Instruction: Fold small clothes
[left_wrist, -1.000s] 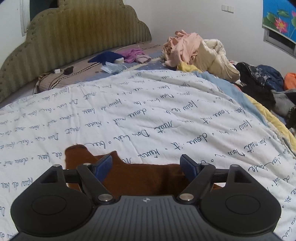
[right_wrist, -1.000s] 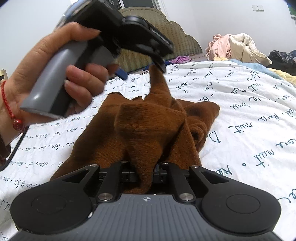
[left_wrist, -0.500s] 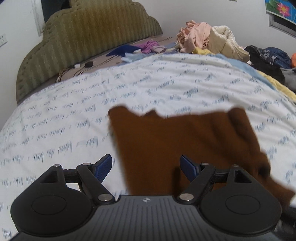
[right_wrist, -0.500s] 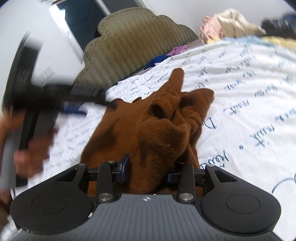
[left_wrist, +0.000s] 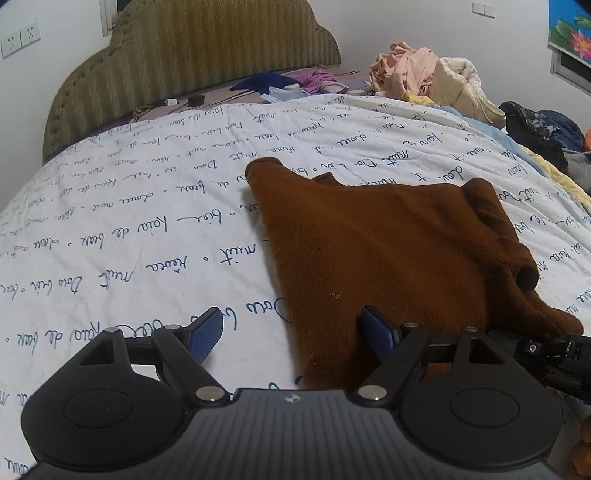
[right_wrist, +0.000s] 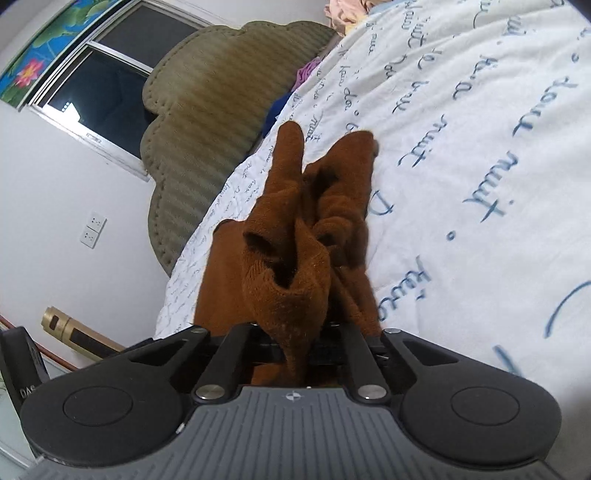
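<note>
A brown knit garment (left_wrist: 388, 251) lies spread on the white quilt (left_wrist: 147, 206) with blue script. My left gripper (left_wrist: 291, 334) is open and empty, hovering over the garment's near left edge, its blue pads (left_wrist: 207, 334) apart. My right gripper (right_wrist: 295, 343) is shut on a bunched fold of the same brown garment (right_wrist: 291, 273), with the view rolled to the side. The rest of the garment trails away from it across the quilt. Part of the right gripper shows at the left wrist view's right edge (left_wrist: 554, 350).
An olive padded headboard (left_wrist: 192, 62) stands at the far end. Small clothes and cables (left_wrist: 291, 83) lie by it. A heap of pink and cream laundry (left_wrist: 436, 81) and dark clothes (left_wrist: 539, 129) sit at the far right. A window (right_wrist: 99, 77) and wall sockets (right_wrist: 92, 230) are on the wall.
My left gripper has drawn back and stayed open, so the garment now lies flatter on the quilt. My right gripper has closed on the bunched fold and rolled sideways.
</note>
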